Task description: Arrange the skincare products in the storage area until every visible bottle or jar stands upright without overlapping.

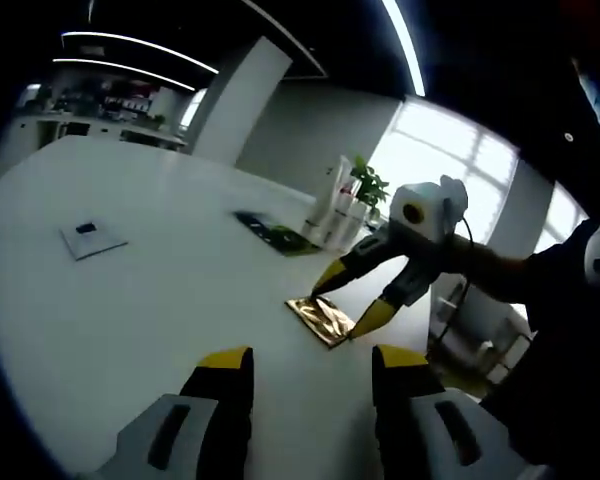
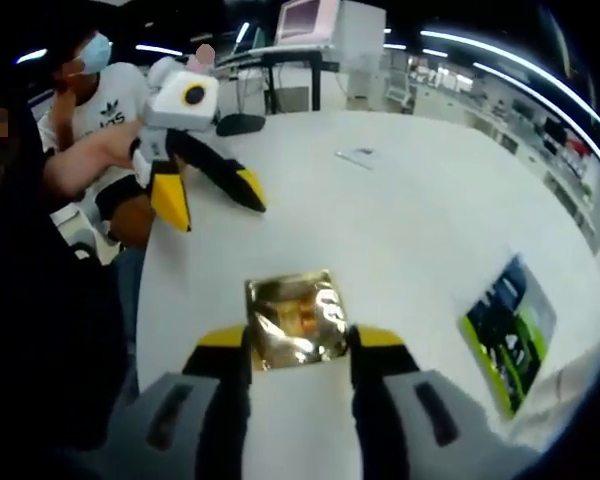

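Right gripper point(image 2: 298, 350): jaws spread either side of a flat gold packet point(image 2: 298, 320) lying on the white table point(image 2: 410, 230), not clamped.
Left gripper point(image 1: 310, 370): spread, holding nothing, hovering.
Skincare bottles point(image 1: 332, 205): clustered upright at the table's far edge, beside a plant point(image 1: 368, 185).
Progress: seemingly early; packet not yet lifted.

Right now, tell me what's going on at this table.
A person holds tongs in each hand over a white table. The right tongs are open around a shiny gold packet lying flat near the table's edge, not yet gripping it. The left tongs hover open, holding nothing. Some bottles stand at the far edge by a plant.
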